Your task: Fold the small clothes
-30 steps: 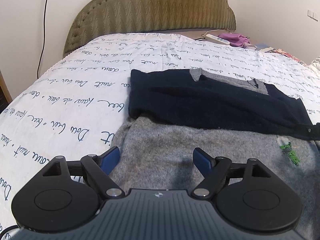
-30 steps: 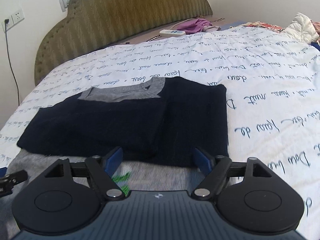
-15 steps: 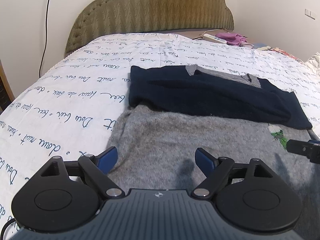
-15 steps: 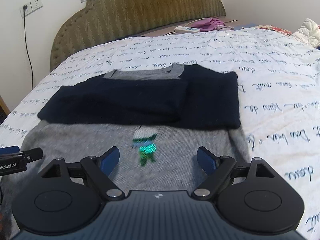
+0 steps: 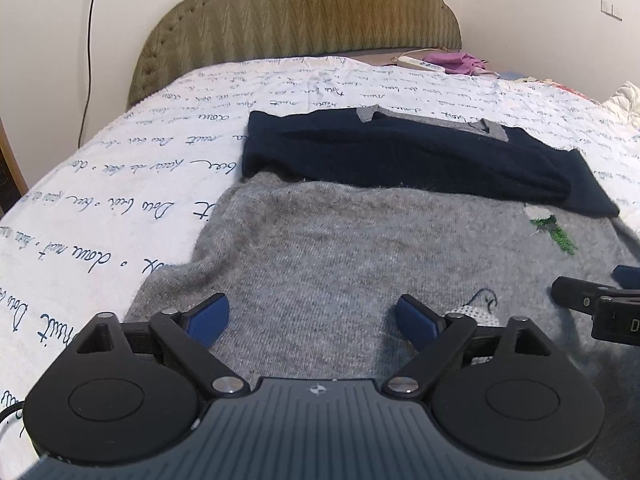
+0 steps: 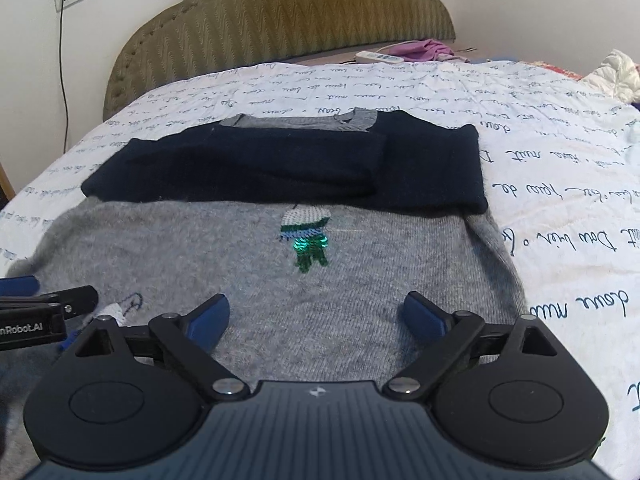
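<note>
A small grey knit sweater (image 5: pixel 340 256) with navy sleeves (image 5: pixel 400 156) folded across its upper part lies flat on the bed; it also shows in the right wrist view (image 6: pixel 248 264), with a green sequin motif (image 6: pixel 308 240). My left gripper (image 5: pixel 312 316) is open and empty, low over the sweater's near left part. My right gripper (image 6: pixel 316 316) is open and empty over its near right part. Each gripper shows at the edge of the other's view: the right one (image 5: pixel 600 304), the left one (image 6: pixel 36 304).
The bed has a white cover with blue script (image 5: pixel 120 184) and an olive padded headboard (image 5: pixel 304 12). A power strip (image 6: pixel 380 56) and purple cloth (image 6: pixel 424 46) lie near the headboard. White bedding (image 6: pixel 616 76) is bunched at the far right.
Both grippers have pulled back toward the sweater's near hem, so more of the grey body shows. Both stay open. The sweater has not moved.
</note>
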Motion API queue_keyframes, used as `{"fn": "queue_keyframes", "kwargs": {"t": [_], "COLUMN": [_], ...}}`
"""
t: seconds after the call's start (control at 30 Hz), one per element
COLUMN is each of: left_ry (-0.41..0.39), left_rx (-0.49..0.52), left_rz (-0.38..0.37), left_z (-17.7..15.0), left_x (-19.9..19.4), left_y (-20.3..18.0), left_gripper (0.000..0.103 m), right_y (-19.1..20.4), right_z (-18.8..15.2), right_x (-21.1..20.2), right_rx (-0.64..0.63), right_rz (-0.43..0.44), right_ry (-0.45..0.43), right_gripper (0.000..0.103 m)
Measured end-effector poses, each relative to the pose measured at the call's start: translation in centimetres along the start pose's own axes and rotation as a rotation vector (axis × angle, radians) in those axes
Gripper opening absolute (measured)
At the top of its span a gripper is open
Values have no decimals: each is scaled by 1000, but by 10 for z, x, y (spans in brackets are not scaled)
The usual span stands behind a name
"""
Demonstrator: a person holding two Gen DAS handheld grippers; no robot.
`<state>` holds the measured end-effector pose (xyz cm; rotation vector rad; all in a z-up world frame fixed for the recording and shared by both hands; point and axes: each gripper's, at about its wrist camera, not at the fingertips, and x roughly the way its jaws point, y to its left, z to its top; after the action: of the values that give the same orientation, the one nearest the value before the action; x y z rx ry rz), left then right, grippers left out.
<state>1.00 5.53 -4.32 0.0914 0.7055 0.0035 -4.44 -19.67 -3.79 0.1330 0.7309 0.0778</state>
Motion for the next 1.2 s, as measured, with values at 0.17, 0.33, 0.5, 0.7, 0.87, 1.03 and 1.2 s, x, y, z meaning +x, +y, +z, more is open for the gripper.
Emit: {"fn": "queue_keyframes", "kwargs": {"t": [0.17, 0.33, 0.5, 0.7, 0.87, 1.03, 1.2], "left_ry": [-17, -22, -27, -29, -28, -30, -29], "left_rx": [-1, 5, 12, 7, -1, 3, -4], "left_rz": [21, 36, 45, 46, 39, 46, 41], "left_z": [-5, -6, -8, -9, -10, -10, -11], "left_x": [0, 0, -1, 0, 0, 0, 0], "left_y": [-1, -3, -4, -4, -1, -3, -2], "left_gripper": [100, 102, 103, 103, 103, 103, 103], "right_y": [7, 12, 11, 8, 6, 7, 7], "right_z": [-7, -10, -12, -13, -13, -13, -13], "right_x": [2, 5, 4, 5, 5, 5, 5], "right_rx": [-41, -69, -65, -48, -42, -42, -42], "right_rz": [-48, -77, -76, -61, -55, -55, -55], "right_ry": [-26, -34, -44, -44, -42, -42, -42], "right_gripper": [103, 103, 103, 103, 103, 103, 103]}}
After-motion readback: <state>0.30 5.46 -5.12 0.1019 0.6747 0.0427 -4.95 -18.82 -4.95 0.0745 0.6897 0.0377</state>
